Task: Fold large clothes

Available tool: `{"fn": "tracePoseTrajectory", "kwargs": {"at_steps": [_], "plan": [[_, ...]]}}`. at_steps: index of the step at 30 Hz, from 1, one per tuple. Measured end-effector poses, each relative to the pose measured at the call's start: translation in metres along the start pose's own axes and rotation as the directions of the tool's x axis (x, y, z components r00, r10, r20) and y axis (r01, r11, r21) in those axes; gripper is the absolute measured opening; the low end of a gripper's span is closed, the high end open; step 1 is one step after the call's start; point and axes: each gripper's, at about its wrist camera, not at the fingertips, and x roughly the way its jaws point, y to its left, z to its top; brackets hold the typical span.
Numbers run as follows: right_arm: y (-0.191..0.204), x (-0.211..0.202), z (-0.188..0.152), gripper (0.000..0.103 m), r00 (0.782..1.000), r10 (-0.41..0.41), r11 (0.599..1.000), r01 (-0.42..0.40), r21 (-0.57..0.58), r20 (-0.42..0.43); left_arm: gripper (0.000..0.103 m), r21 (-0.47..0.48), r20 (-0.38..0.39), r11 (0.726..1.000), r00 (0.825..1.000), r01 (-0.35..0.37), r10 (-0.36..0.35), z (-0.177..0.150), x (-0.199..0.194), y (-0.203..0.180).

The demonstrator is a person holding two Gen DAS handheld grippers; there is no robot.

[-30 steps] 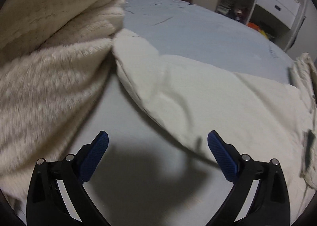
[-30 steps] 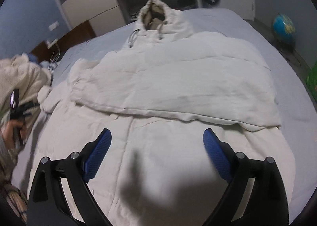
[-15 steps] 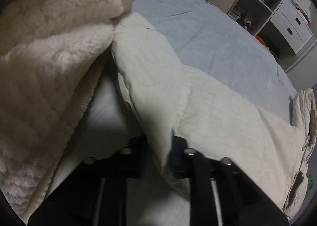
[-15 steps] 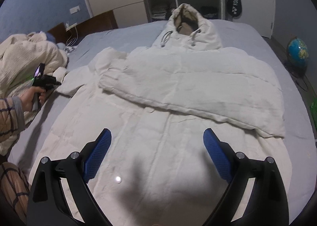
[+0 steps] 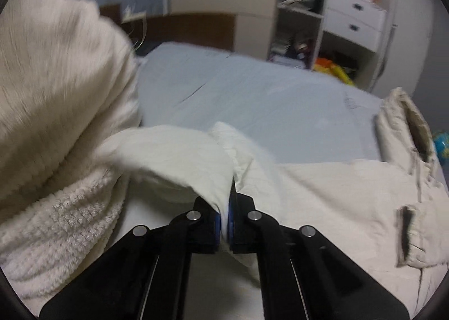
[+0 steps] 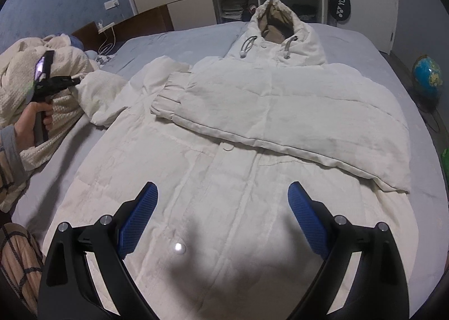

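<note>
A large cream hooded coat (image 6: 224, 168) lies front up on the grey-blue bed (image 6: 364, 48). Its right sleeve (image 6: 280, 112) is folded across the chest. My left gripper (image 5: 224, 207) is shut on the coat's left sleeve (image 5: 174, 157) near the cuff and holds it lifted off the bed; it also shows in the right wrist view (image 6: 50, 84) at the far left, beside the sleeve (image 6: 101, 95). My right gripper (image 6: 221, 219) is open and empty, hovering above the coat's lower front. The hood (image 5: 407, 129) lies at the right in the left wrist view.
A fluffy cream blanket (image 5: 56, 123) is heaped on the bed's left side, next to the held sleeve. A wooden headboard (image 6: 126, 25), shelves and white drawers (image 5: 353, 20) stand behind the bed. A globe (image 6: 426, 76) sits on the floor to the right.
My left gripper went from open above the sleeve to shut on it, and has lifted the sleeve end. My right gripper stayed open and drew back a little above the coat.
</note>
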Motion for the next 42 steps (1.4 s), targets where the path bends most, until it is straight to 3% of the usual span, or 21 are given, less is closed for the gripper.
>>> {"fn": "tracePoseTrajectory", "kwargs": {"at_steps": [6,12,23,32,42], "plan": [[-0.019,-0.015,0.002,0.09,0.999,0.025,0.997,-0.026,0.074,0.024,0.003,0.053,0.082,0.996,0.994,0.07,-0.075,0.0,-0.042,-0.052],[-0.036,-0.025,0.004,0.09,0.998,0.042,0.99,-0.047,0.13,0.04,0.003,0.177,0.14,0.977,0.98,0.115,-0.141,0.002,-0.065,-0.127],[-0.068,-0.044,-0.003,0.09,0.996,0.048,0.975,-0.064,0.211,0.078,0.003,0.318,0.168,0.926,0.95,0.202,-0.265,-0.006,-0.099,-0.235],[-0.097,-0.056,-0.016,0.09,0.995,0.023,0.962,-0.048,0.269,0.093,0.003,0.397,0.086,0.868,0.929,0.299,-0.36,-0.036,-0.104,-0.315],[-0.132,-0.062,-0.028,0.09,0.996,-0.023,0.947,-0.005,0.321,0.083,0.003,0.449,-0.057,0.819,0.926,0.357,-0.373,-0.098,-0.064,-0.395]]}}
